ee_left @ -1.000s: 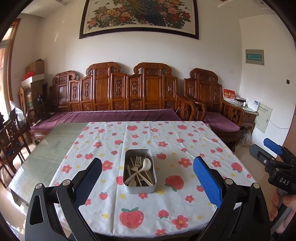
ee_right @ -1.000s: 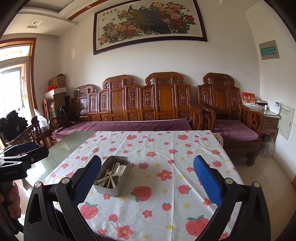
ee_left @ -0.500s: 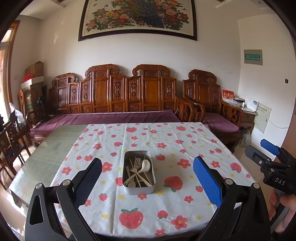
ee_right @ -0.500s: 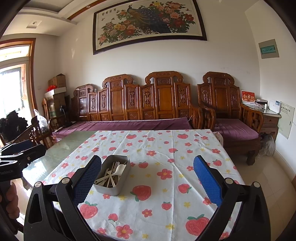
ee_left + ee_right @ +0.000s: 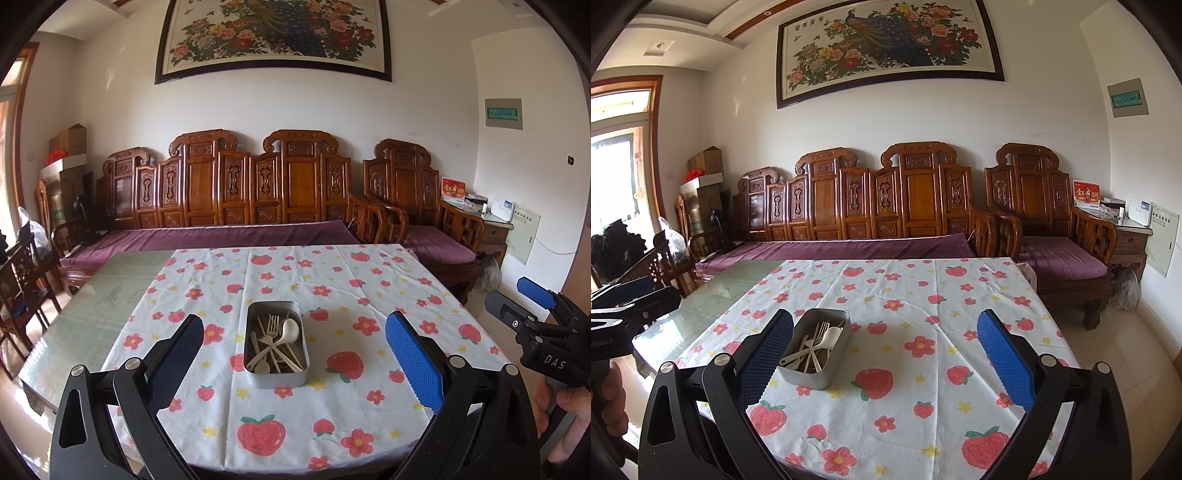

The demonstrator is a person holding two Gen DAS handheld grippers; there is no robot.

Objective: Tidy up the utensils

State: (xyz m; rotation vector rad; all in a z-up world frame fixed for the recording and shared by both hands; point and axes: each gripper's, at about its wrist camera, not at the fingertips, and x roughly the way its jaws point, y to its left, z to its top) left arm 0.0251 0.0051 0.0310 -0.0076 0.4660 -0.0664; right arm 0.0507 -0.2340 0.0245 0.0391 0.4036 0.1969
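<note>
Utensils, pale plastic ones (image 5: 275, 343), a fork, a spoon and a few slim handles, lie crossed in a heap inside the rectangular grey metal tin (image 5: 276, 376) at the near middle of the table. Whether that heap is the sorted result or the jumble waiting to be sorted, one look can't say: the white cloth printed with red strawberries and flowers (image 5: 332, 291) carries nothing else, no second container, no loose piece.

Left gripper (image 5: 293, 352) hangs short of the near table edge, blue pads spread wide and empty, the tin framed dead centre between them. Right gripper (image 5: 884, 354) is spread just as wide and carries nothing; from its camera the tin sits by its left finger. It shows again at the far right of the left view, off past the table corner.

If a piece is to be lifted, my call is to take the topmost one, the spoon (image 5: 288, 330), by its handle, since the handles interlock and a low one would drag the rest. The tin is light-looking and may slide, so steadying its wall would help.

Room is generous: bare cloth on all sides, green glass tabletop (image 5: 92, 306) to the left, cloth edges draping at front and right.
</note>
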